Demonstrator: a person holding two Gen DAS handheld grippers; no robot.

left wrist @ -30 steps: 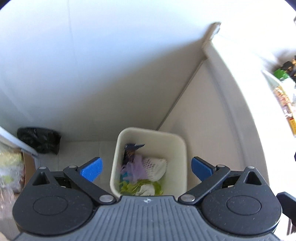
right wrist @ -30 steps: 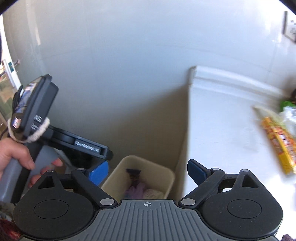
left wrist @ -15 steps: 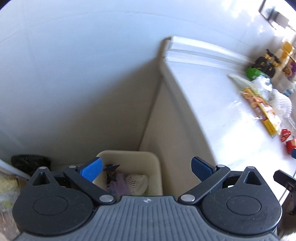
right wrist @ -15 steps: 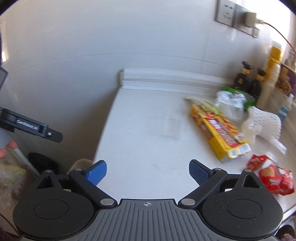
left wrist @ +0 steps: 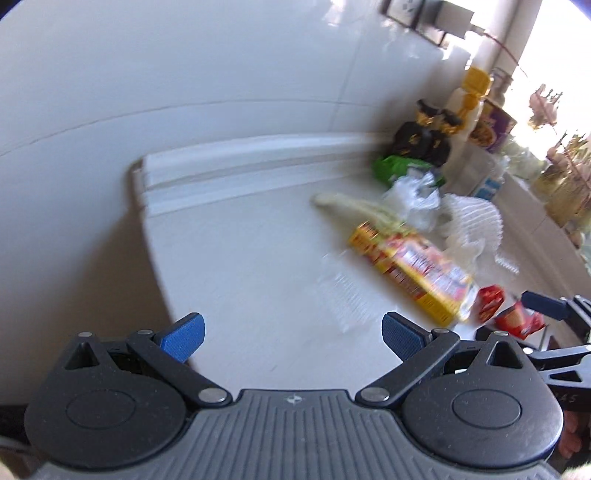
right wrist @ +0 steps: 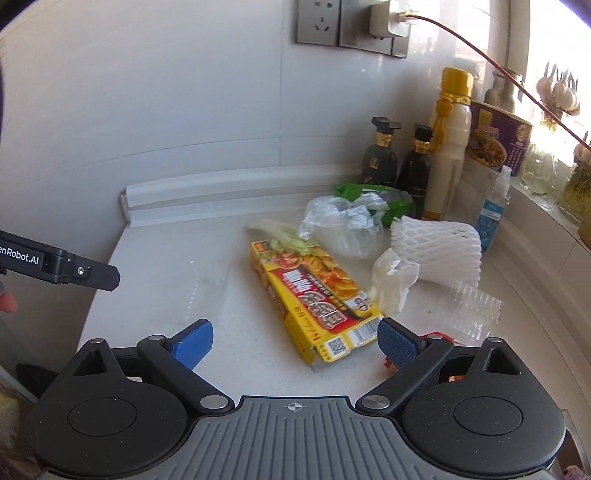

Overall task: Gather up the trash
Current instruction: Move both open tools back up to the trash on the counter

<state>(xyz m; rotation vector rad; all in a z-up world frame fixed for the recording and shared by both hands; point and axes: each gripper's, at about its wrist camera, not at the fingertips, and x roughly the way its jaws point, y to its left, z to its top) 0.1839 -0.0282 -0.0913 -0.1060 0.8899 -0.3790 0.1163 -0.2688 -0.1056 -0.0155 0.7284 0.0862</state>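
Trash lies on a white counter (right wrist: 159,266): a yellow food box (right wrist: 314,295), a crumpled tissue (right wrist: 393,282), white foam fruit netting (right wrist: 436,247), a clear plastic bag (right wrist: 341,221), a green wrapper (right wrist: 391,197), a clear ribbed tray (right wrist: 469,308) and a red snack wrapper (left wrist: 517,319). My right gripper (right wrist: 295,341) is open just short of the box's near end. My left gripper (left wrist: 291,334) is open over bare counter, left of the yellow box (left wrist: 410,273). Neither holds anything. The bin is out of view.
Two dark sauce bottles (right wrist: 380,158), a tall white bottle with a yellow cap (right wrist: 448,140), a purple noodle cup (right wrist: 496,134) and a blue spray bottle (right wrist: 493,210) line the back wall. Wall sockets (right wrist: 354,26) with a red cable hang above. The counter's left edge drops off.
Both grippers swung up and right from the beige bin on the floor to the counter, and the trash pile has come into view. Both stayed open and empty.
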